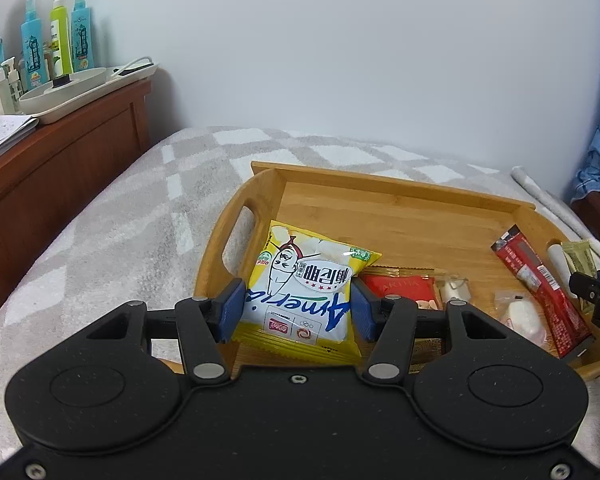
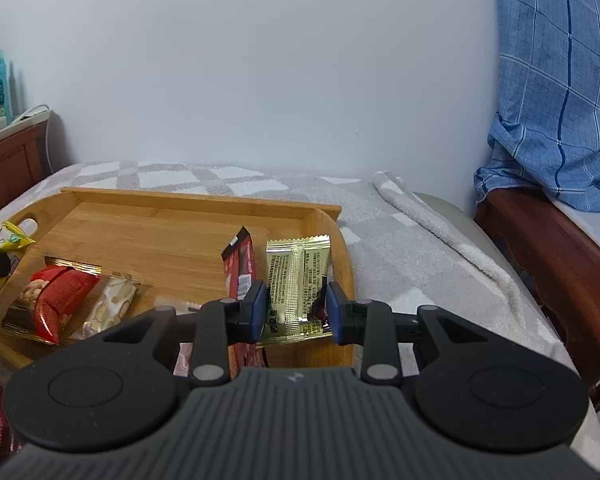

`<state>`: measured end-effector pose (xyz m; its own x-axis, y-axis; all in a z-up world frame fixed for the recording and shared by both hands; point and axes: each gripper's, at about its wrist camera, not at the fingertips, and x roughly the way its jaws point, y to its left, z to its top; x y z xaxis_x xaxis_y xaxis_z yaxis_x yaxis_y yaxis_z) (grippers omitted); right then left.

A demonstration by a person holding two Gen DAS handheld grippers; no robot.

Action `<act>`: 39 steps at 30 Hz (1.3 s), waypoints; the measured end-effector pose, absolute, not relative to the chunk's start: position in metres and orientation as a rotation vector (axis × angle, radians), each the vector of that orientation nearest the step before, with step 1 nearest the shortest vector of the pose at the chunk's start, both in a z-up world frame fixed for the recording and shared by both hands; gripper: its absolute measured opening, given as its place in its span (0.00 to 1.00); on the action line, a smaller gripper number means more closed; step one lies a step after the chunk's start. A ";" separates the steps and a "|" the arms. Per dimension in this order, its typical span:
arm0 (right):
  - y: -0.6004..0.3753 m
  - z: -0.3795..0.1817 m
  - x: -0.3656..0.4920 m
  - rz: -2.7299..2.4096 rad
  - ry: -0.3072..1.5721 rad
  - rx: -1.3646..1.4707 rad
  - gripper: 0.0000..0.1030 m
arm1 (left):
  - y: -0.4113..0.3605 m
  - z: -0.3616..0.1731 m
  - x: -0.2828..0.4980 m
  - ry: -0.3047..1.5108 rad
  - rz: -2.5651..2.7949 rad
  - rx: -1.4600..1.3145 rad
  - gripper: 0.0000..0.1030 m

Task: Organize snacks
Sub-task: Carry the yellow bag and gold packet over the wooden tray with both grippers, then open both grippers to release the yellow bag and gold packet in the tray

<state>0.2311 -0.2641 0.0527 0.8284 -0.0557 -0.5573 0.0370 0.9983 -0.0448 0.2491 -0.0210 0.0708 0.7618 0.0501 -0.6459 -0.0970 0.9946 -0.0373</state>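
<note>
Our left gripper (image 1: 296, 310) jaws clamp the yellow bag (image 1: 300, 296), our right gripper (image 2: 296, 312) jaws the gold packet (image 2: 298, 288), at the wooden tray's (image 2: 172, 200) near edge; its far half lies bare.

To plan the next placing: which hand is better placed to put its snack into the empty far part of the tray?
Probably the left: its gripper holds the yellow bag facing bare tray floor; the right gripper's gold packet is at the edge.

The far half of the wooden tray (image 1: 400, 204) lies bare, open to a reach from above. Along its near edge a yellow bag (image 1: 304, 292), red packet (image 2: 56, 300), red stick pack (image 1: 540, 292) and gold sachet (image 2: 298, 292) crowd together; the blanket (image 2: 420, 248) to the tray's right is open.
</note>
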 end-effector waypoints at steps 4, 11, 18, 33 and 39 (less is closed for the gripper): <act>-0.265 0.050 0.233 -0.043 0.610 -0.017 0.35 | -0.026 0.067 0.252 0.708 0.080 -0.065 0.51; -0.263 0.049 0.233 0.001 0.629 0.021 0.35 | -0.029 0.060 0.254 0.719 0.083 -0.057 0.51; -0.267 0.050 0.233 -0.011 0.628 0.079 0.36 | -0.027 0.054 0.256 0.733 0.084 -0.074 0.51; -0.268 0.042 0.240 0.030 0.684 0.155 0.36 | -0.023 0.049 0.257 0.719 0.078 -0.127 0.52; -0.267 0.038 0.243 0.060 0.714 0.172 0.37 | -0.025 0.047 0.257 0.734 0.069 -0.121 0.52</act>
<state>0.2432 -0.2672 0.0384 0.7546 0.1138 -0.6462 0.0038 0.9841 0.1777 0.2566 -0.0252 0.0470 0.7404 0.0207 -0.6719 -0.1056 0.9907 -0.0859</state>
